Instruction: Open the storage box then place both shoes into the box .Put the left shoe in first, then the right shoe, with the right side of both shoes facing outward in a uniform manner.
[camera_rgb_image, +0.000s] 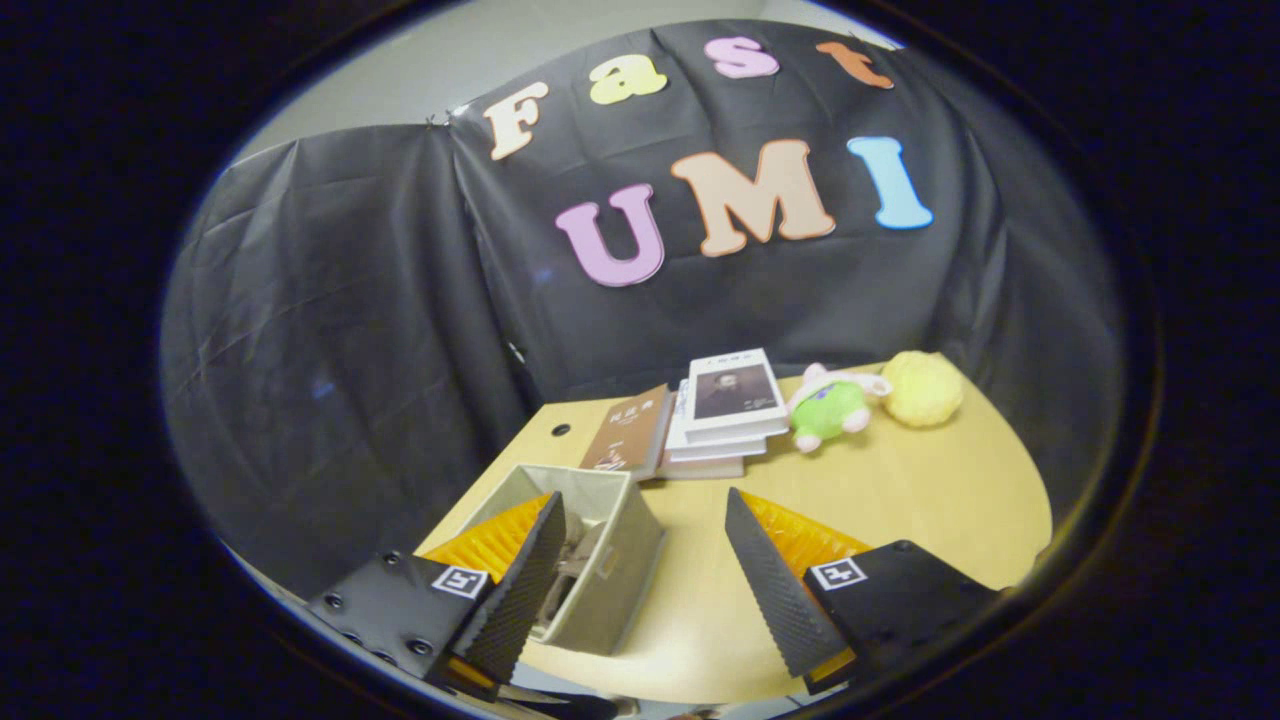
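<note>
A beige fabric storage box (610, 585) stands open on the wooden table (920, 490), just ahead of my left finger and partly hidden by it. Inside the box I see part of a grey-brown shoe (578, 560); how much more lies in there is hidden. My gripper (640, 580) is raised above the table's near edge and tilted. It is open, its two black ribbed fingers (770, 590) wide apart with nothing between them.
Beyond the box lies a stack of books (725, 410), with a brown book (630, 432) leaning beside it. A green plush toy (832, 408) and a yellow fluffy ball (922, 388) sit further right near the black cloth wall. Bare tabletop lies right of the box.
</note>
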